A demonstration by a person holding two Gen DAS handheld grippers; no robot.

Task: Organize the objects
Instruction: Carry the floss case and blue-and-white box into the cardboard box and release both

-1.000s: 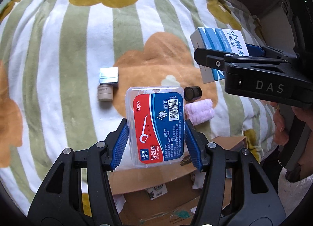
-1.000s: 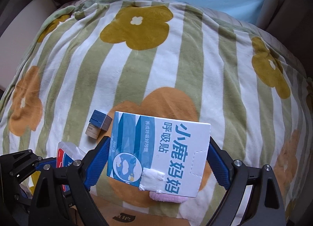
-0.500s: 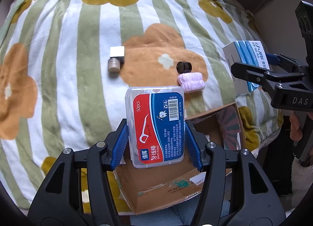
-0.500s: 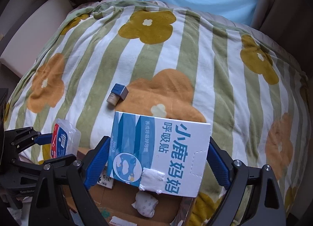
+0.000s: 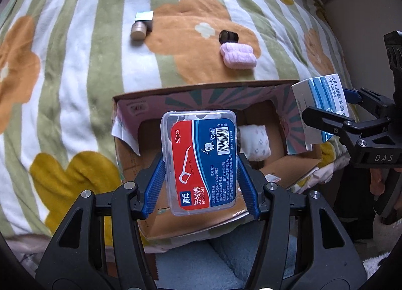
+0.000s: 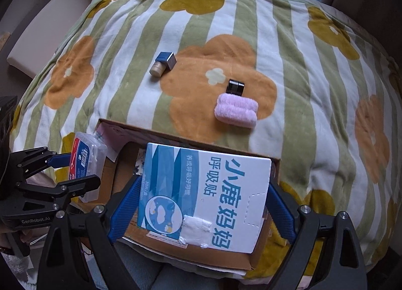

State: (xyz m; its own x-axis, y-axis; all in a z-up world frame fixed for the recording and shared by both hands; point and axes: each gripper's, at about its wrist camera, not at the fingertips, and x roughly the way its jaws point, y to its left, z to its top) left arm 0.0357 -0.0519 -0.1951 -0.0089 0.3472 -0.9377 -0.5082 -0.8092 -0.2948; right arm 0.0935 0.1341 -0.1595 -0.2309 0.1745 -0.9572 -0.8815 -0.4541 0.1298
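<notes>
Left gripper clamped on clear plastic floss-pick case, right gripper clamped on blue-white paper carton; both above open cardboard box at bed's near edge.

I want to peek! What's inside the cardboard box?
Inside the cardboard box lies a white patterned pouch. The floss case covers much of the inside, so more may be hidden.

A flowered, striped blanket (green and white) covers the bed.

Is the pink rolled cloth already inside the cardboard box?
No, the pink rolled cloth lies on the striped blanket beyond the far wall of the cardboard box.
</notes>
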